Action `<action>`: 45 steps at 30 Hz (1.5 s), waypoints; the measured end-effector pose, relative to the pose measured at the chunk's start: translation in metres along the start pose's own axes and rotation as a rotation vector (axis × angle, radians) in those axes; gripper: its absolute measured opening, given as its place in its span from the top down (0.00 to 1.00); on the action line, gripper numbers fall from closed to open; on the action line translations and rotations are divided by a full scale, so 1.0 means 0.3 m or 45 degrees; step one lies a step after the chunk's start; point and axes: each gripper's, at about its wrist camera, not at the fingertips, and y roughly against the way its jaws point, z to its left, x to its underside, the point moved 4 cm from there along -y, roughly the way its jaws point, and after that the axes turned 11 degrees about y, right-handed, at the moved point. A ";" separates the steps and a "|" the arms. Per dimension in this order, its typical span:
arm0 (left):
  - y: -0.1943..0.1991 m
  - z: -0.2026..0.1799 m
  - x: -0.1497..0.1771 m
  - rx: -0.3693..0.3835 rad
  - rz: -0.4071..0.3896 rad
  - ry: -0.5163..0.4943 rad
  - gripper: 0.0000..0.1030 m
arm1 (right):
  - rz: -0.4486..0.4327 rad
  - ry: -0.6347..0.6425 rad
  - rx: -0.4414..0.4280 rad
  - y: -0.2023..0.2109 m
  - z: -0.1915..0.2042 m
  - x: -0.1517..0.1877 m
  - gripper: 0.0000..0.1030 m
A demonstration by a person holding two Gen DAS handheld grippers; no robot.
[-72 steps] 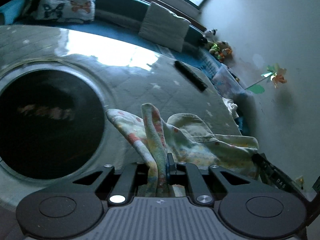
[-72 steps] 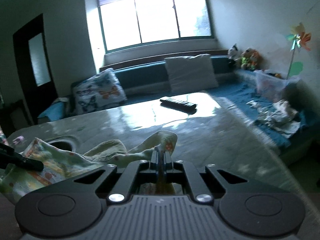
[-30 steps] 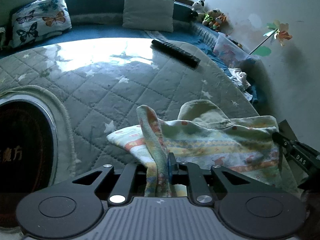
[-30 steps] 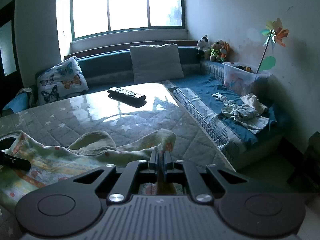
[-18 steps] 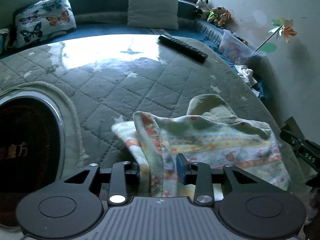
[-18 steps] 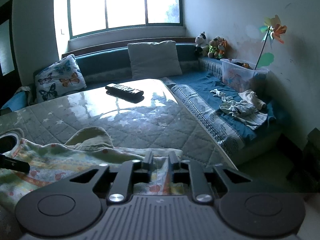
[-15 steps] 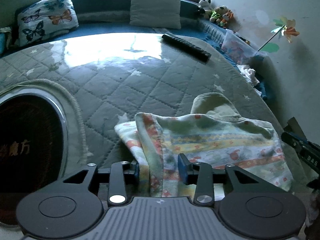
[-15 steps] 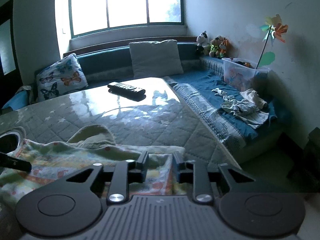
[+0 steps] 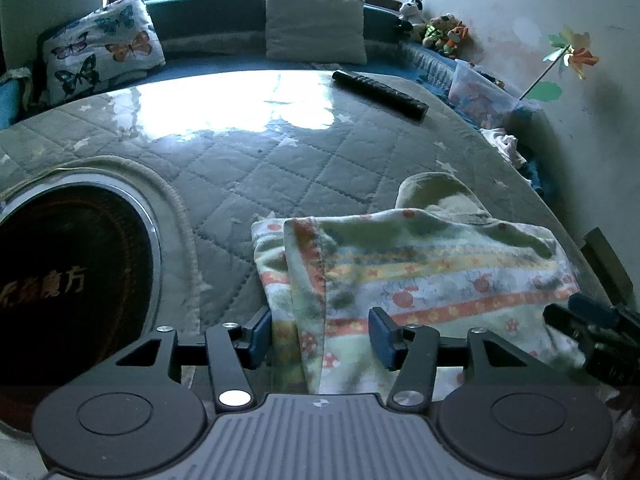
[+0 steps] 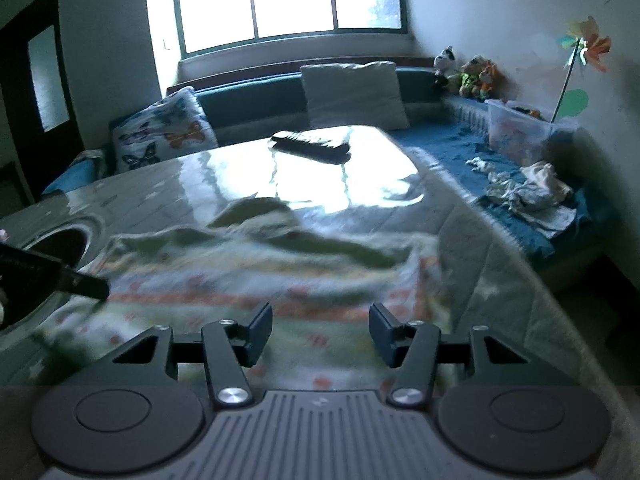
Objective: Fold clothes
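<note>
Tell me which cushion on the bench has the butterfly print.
The butterfly cushion is the one at the left end of the blue bench, tilted against the corner. The other cushion, further right behind the remote control, is plain pale and unpatterned.

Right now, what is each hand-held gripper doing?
Left hand-held gripper: jaws opening, patterned garment between them, not gripped.
Right hand-held gripper: jaws opening over the garment, holding nothing.

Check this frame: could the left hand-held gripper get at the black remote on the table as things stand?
Probably yes. The left hand-held gripper has jaws opening, pads clear of the patterned garment. Beyond it, only bare quilted table lies before the remote, though far across.
</note>
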 end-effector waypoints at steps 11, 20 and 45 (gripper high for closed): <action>0.019 0.014 0.062 -0.022 -0.038 -0.067 0.41 | -0.004 -0.061 -0.007 0.088 -0.003 0.102 0.46; 0.045 0.027 0.085 -0.037 -0.065 -0.070 0.34 | -0.018 -0.055 0.002 0.102 0.005 0.072 0.34; 0.146 0.022 0.177 -0.010 -0.117 -0.134 0.01 | 0.007 -0.044 0.023 0.024 0.070 0.059 0.00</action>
